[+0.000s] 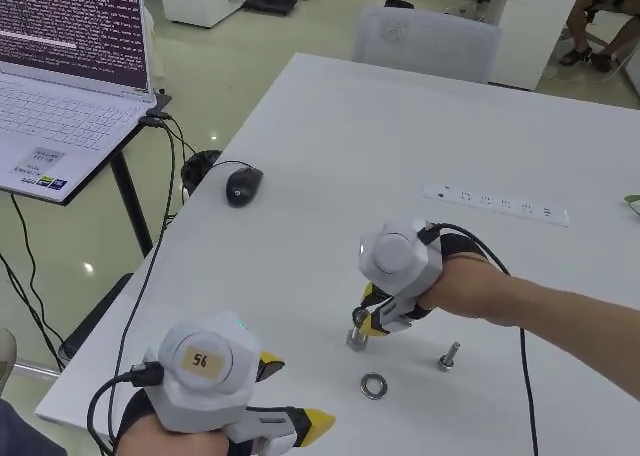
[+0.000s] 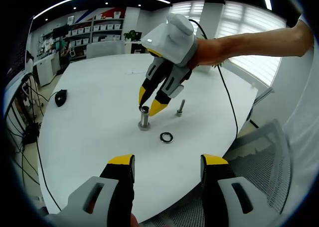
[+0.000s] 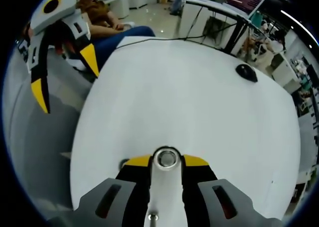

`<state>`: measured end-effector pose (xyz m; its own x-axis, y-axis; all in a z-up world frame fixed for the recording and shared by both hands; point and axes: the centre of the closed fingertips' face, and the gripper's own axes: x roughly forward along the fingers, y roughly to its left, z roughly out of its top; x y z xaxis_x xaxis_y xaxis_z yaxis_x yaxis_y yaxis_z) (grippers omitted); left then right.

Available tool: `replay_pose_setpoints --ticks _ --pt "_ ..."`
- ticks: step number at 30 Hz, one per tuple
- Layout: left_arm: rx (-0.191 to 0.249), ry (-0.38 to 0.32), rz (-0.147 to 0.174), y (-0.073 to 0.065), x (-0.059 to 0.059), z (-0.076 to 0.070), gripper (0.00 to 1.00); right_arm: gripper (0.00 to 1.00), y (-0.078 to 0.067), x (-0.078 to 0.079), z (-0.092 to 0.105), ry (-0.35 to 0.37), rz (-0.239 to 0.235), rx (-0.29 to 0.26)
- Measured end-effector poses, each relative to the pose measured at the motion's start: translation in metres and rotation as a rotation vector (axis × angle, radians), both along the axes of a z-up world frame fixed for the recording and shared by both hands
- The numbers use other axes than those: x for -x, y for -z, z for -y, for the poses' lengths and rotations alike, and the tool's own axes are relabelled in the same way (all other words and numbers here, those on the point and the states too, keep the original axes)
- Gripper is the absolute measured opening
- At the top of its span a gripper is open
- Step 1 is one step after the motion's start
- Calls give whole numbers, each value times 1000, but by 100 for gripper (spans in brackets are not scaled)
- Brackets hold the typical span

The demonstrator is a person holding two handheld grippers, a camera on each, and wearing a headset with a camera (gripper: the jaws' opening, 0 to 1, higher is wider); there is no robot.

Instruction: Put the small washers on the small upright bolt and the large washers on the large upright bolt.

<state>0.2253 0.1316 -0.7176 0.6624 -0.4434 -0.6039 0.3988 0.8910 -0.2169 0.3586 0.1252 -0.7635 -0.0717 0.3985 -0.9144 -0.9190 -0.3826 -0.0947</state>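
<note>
The right tongs pinch a washer above the large bolt; the left tongs gape idle. Released off-centre, the washer could roll away.

White table, mouse, power strip, washer, bolts

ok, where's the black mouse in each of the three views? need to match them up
Head view: the mouse sits left of centre, by the left edge of the table.
Left gripper view: the mouse is at the far left, about mid-height.
Right gripper view: the mouse is at the upper right.
Shared landmark: the white table, with the mouse near its edge in every view.
</note>
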Motion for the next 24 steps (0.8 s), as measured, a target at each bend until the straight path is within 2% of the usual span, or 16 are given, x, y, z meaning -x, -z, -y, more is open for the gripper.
replay_pose_setpoints --ticks 3,7,13,15,19,21,24 --pt "0 3 0 0 0 1 52 23 0 -1 -1 12 -12 -1" --pt "2 3 3 -1 -1 2 52 23 -1 1 1 -2 9 0" --pt "0 3 1 0 0 2 52 23 0 0 0 16 -5 -3" --pt "0 2 2 -1 1 1 52 23 -2 0 0 5 7 -5" --pt "0 -1 0 1 1 0 52 23 3 0 2 12 1 5" --pt "-2 0 4 -1 1 0 52 23 0 1 1 3 3 -4" --pt "2 -6 3 -1 1 0 52 23 2 1 1 3 3 1"
